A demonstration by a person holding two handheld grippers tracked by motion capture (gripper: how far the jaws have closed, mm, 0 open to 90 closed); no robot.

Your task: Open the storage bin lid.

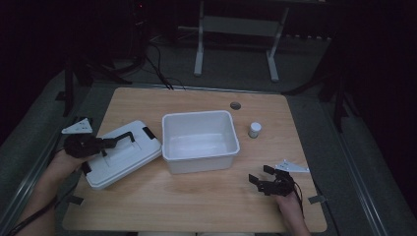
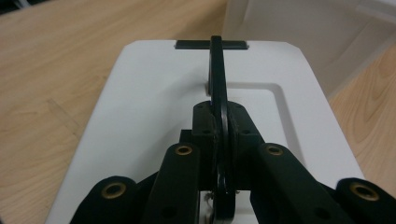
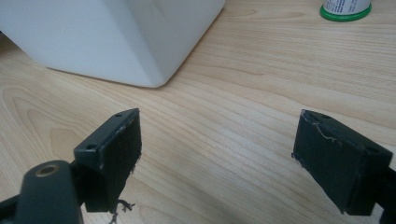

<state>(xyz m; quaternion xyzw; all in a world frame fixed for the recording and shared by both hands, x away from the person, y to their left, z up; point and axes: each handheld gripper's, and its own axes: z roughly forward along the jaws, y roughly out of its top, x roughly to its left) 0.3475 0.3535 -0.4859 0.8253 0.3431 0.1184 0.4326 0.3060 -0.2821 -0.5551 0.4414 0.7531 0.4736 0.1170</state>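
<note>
A white box lid (image 1: 123, 155) with a black handle (image 1: 123, 138) lies on the table, left of the open white bin (image 1: 199, 140). My left gripper (image 1: 105, 143) is shut on that handle (image 2: 218, 88), which stands upright between the jaws over the lid (image 2: 140, 121). My right gripper (image 1: 259, 177) hovers open at the front right of the table, nothing between its pads (image 3: 119, 149). Ahead of it is the bin's corner (image 3: 140, 42). A small white jar (image 1: 254, 130) with a green base (image 3: 345, 9) stands right of the bin.
The wooden table (image 1: 206, 206) has a round grommet hole (image 1: 235, 105) near its far edge. Black clips stick out at the front corners. A white-legged frame (image 1: 236, 29) stands on the floor beyond the table.
</note>
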